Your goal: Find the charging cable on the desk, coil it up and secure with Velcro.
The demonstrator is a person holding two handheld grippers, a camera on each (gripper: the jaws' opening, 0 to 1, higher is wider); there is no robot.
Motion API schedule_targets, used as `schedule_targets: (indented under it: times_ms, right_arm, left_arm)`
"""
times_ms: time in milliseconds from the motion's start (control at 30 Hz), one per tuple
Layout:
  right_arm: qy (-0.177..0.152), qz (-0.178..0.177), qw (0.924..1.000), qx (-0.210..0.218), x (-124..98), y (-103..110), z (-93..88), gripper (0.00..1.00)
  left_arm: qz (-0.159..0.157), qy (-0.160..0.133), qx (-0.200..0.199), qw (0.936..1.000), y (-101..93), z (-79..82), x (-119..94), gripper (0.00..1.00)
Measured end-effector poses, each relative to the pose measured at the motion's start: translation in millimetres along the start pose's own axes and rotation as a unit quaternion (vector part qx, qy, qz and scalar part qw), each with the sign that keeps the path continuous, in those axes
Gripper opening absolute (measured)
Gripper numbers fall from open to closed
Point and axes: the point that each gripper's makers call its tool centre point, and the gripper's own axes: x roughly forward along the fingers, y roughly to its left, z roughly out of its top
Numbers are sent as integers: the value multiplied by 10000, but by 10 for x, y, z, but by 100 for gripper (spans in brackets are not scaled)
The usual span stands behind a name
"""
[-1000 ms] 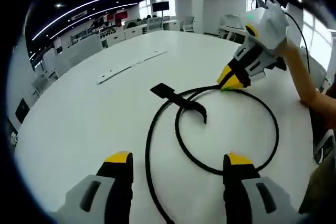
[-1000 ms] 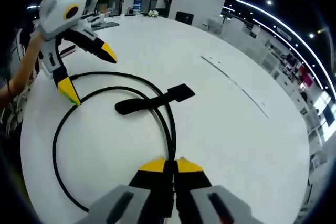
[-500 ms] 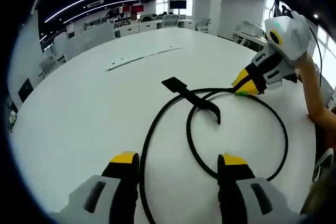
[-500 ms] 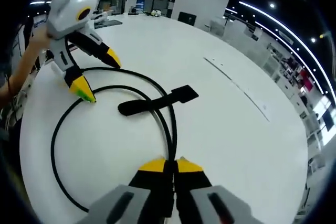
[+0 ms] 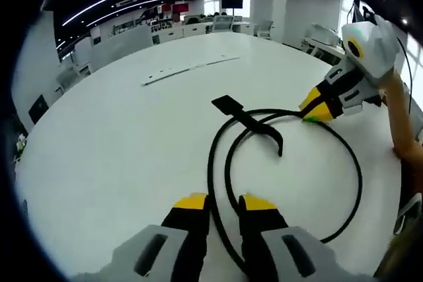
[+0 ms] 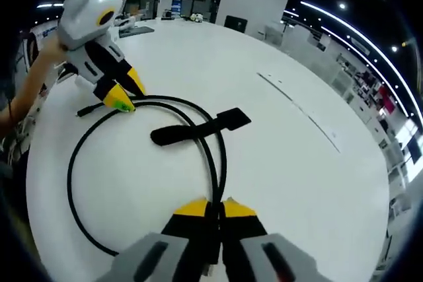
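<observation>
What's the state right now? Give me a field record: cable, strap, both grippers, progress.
cable: black, lying in a loose loop on the white table
Velcro strap: open, lying flat across the loop
left gripper: jaws shut on cable
right gripper: jaws shut on cable, at another point of the loop
progress: coil loose, strap not yet fastened

The white desk (image 5: 106, 150) carries one black charging cable (image 5: 353, 163) looped into a coil, one black Velcro strap (image 5: 241, 115) on it, and one long pale strip (image 5: 188, 69) farther off, with two grippers, left gripper (image 5: 223, 204) and right gripper (image 6: 213, 204), near it.
</observation>
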Motion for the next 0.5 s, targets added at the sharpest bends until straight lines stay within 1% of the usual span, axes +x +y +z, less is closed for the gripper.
schedule_targets:
  times_ms: [67,133,233,300,367,433,500]
  right_arm:
    - [4,-4,10000,-11,1,-46,6,8]
    - [17,-3,10000,-56,-6,-32,10,8]
    - [100,63,9996,-258,-44,24,-7,9]
    - [130,154,9991,-374,-76,61,-24,9]
    - [166,217,9987,-439,-100,72,-46,9]
    - [151,262,9986,-440,-100,63,-45,10]
    - [72,300,9986,-434,-93,40,-19,9]
  left_arm:
    - [131,75,-64,9999,34,7,-60,10]
    - [359,150,-337,9987,104,11,-121,9]
    - [461,203,-461,9977,155,14,-216,9]
    - [517,150,-467,9975,186,14,-271,9]
    - [455,-7,-288,9985,220,30,-334,9]
    - [276,-34,-97,9996,258,19,-425,9]
    - [200,-10,-81,9998,299,5,-494,9]
